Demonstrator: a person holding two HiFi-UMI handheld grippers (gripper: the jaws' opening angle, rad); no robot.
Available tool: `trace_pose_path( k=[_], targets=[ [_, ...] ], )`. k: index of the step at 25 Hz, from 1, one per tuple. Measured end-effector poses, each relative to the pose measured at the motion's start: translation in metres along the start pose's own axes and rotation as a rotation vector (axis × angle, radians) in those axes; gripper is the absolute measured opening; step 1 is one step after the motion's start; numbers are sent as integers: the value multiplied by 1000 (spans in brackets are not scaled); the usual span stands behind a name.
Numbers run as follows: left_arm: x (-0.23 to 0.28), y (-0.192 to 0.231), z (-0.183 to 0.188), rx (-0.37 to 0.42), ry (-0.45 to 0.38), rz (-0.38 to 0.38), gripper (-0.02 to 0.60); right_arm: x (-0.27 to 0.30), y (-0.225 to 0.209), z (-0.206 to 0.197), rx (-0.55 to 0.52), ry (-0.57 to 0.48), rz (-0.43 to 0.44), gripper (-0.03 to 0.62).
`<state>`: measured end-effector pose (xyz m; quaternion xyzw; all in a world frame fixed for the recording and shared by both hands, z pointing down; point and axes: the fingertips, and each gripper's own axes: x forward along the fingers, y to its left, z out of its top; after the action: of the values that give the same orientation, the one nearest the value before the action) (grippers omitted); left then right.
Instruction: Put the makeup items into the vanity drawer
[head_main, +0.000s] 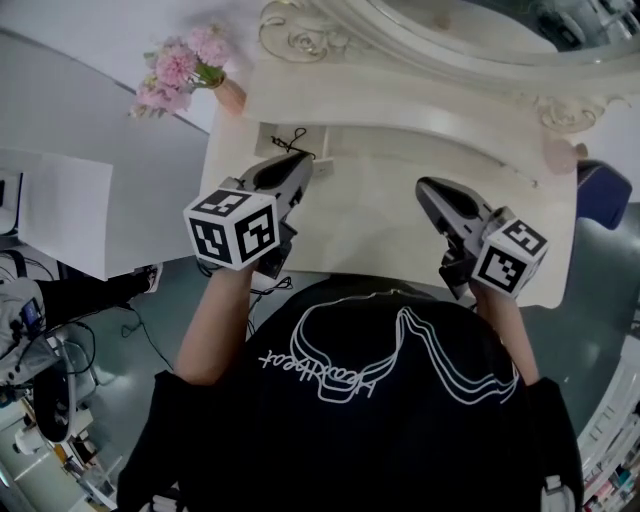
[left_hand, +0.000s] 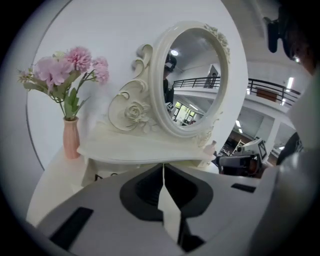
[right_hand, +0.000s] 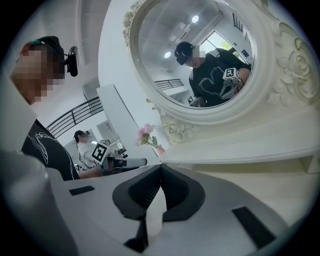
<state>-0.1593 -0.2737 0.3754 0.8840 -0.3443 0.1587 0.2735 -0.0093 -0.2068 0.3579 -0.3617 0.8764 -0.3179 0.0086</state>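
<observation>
The white vanity table (head_main: 370, 235) lies below me, with a raised shelf (head_main: 400, 105) and an oval mirror (left_hand: 192, 75) at its back. My left gripper (head_main: 305, 162) hovers over the table's left part; its jaws meet at the tips with nothing between them (left_hand: 163, 167). My right gripper (head_main: 422, 185) hangs over the right part, jaws together and empty (right_hand: 161, 167). A small dark wiry thing (head_main: 288, 140) lies under the shelf just beyond the left gripper. A small pink bottle (head_main: 560, 155) stands at the shelf's right end (left_hand: 212, 148). I see no drawer front.
A pink vase of pink flowers (head_main: 180, 65) stands on the table's back left corner (left_hand: 70, 137). A blue object (head_main: 603, 192) sits off the table's right edge. A white board (head_main: 60, 210) and cables lie to the left on the floor.
</observation>
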Motion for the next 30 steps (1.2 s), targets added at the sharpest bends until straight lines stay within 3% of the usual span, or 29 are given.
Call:
trace_pose_path(
  k=[7,14,21,30],
  targets=[
    [-10,-90,6,41,-46,-151,6,-37,15,2,-29,2,16,4],
    [-17,-170,-12,40,-89,-296,6,-80,21,-18,-25,12,26,4],
    [-16,-216,-45,47,-68,-290,6,-119,27,-39,-44,20,38,5],
    [-6,-223,-63,22,-60,-215,6,-142,10,-52,-84,37,23,13]
  ],
)
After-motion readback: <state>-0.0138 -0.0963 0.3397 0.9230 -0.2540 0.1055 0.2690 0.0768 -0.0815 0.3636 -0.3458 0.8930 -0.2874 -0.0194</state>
